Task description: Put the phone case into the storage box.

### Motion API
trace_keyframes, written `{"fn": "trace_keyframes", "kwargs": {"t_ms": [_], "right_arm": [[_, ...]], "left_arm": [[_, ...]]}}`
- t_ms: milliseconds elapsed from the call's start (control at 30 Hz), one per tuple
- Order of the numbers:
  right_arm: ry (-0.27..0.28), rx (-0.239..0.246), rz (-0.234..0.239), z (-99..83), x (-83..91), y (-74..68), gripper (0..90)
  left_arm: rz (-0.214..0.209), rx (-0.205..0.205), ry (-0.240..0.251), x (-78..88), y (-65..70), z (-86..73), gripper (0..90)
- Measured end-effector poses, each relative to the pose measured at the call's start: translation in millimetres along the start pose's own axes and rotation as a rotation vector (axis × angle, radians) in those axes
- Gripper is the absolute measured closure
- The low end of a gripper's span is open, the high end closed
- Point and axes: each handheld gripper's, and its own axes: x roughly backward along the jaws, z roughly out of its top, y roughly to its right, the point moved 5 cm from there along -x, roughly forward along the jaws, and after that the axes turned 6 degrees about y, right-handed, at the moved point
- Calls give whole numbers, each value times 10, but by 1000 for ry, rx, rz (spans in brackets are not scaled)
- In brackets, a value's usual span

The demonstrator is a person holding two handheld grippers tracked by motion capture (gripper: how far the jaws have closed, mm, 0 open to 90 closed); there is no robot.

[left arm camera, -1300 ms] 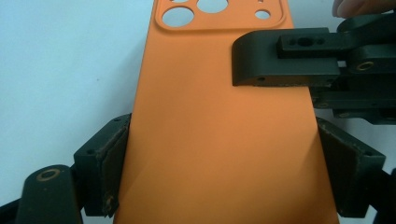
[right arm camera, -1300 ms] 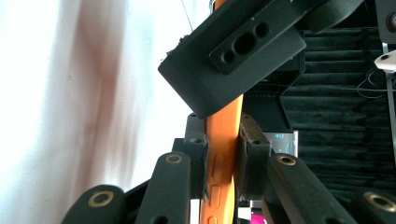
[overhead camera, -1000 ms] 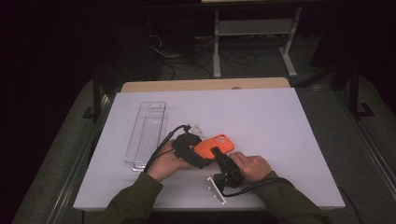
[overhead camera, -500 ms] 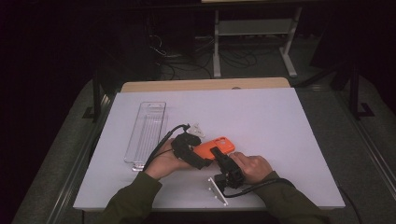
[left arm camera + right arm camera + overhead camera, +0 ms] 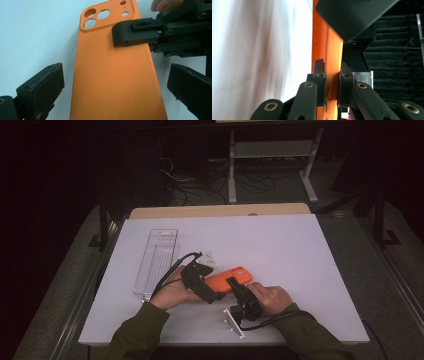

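The right gripper (image 5: 331, 100) is clamped on the side edge of the orange phone case (image 5: 112, 75), one pad on each face of the wall, and it holds the case just above the white table (image 5: 300, 250) with the back face up. The left gripper (image 5: 115, 95) has just been opening: its jaws now stand spread wide, one on either side of the bottom end of the case, with clear gaps between the pads and the case walls, so nothing is pinched there. From the left gripper the case runs straight ahead along the line of its jaws, long axis in line with the tool, and the camera cut-outs (image 5: 100, 17) lie at the far end. From the right gripper the case lies crosswise, its long axis running across the jaws. In the high view the two hands meet at the near middle of the table; the left hand (image 5: 172, 292) sits at the bottom end of the case and the right hand (image 5: 270, 297) at its near long edge, so both are equally close, but support comes from the right alone. Beyond the left gripper, farther out on the table, lies a long clear plastic tray (image 5: 156, 260). Just beside the right gripper, toward the person, lies a small white bracket (image 5: 234, 321). Judgement: any re-grip by the left gripper depends on keeping the case centred between its spread jaws.
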Motion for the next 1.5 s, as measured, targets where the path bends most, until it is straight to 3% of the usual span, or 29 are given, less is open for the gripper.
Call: {"fn": "trace_keyframes", "kwargs": {"t_ms": [233, 267, 567, 600, 633, 800, 833, 967, 1033, 1200, 1333, 1400, 1500], "right_arm": [[-34, -23, 8, -109, -10, 20, 788], [-38, -23, -1, -133, -13, 33, 788], [-111, -62, -13, -383, 12, 136, 788], [-121, -49, 10, -407, 20, 136, 788], [-130, -65, 5, -426, 26, 137, 788], [-145, -72, -8, -508, 44, 207, 788], [-145, -81, -29, -520, 44, 216, 788], [-159, -101, -20, -552, 64, 245, 788], [-160, -108, -20, -552, 69, 248, 788], [-163, -118, -23, -543, 69, 254, 788], [-164, -137, -28, -548, 73, 264, 788], [-164, -145, -28, -550, 80, 271, 788], [-164, -162, -27, -551, 92, 282, 787]], "left_arm": [[-18, -3, 36, 56, -9, 1, 8], [-20, -19, 35, 69, -25, -2, 8], [-7, 4, 84, 180, -107, -44, 8], [-4, 8, 91, 190, -120, -55, 8], [-1, 10, 95, 204, -136, -65, 8], [5, 25, 108, 214, -197, -120, 8], [5, 25, 99, 217, -208, -139, 8], [8, 63, 127, 211, -226, -167, 8], [10, 50, 131, 225, -225, -165, 8], [3, 13, 97, 203, -196, -189, 8], [-1, 15, 84, 178, -183, -204, 9], [-5, -5, 77, 175, -189, -205, 8], [-8, 8, 75, 166, -171, -209, 8]]}}
